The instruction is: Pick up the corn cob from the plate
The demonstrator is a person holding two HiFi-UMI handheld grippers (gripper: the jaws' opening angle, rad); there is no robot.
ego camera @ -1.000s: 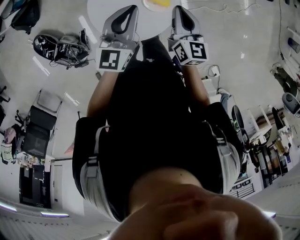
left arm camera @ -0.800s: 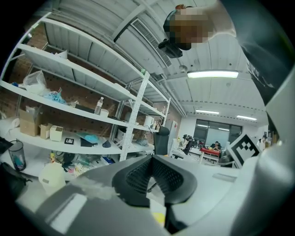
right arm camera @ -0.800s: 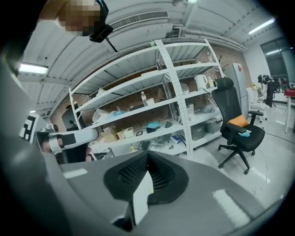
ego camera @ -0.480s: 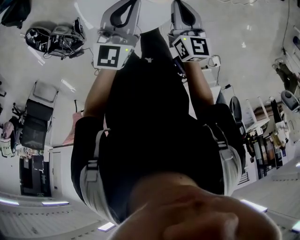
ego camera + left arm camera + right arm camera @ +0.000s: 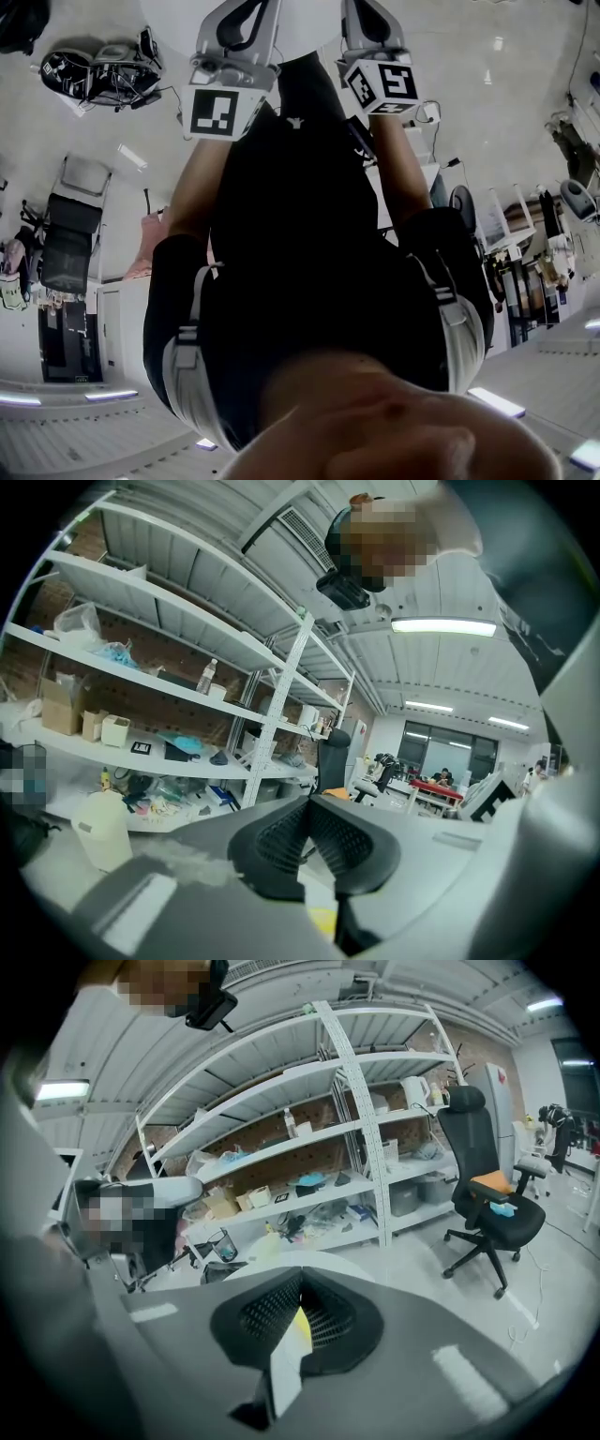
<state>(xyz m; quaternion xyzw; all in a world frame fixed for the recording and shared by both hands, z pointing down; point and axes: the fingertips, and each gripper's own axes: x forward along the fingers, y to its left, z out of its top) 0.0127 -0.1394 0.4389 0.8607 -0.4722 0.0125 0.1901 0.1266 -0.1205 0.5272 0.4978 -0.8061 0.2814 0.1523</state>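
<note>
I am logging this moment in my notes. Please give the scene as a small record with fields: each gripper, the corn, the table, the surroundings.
left gripper: jaws together, nothing held
right gripper: jaws together, nothing held
corn: not picked up; a yellow patch past the right jaws may be it
table: white, round, ahead of the right gripper
surroundings: shelves, office chair
</note>
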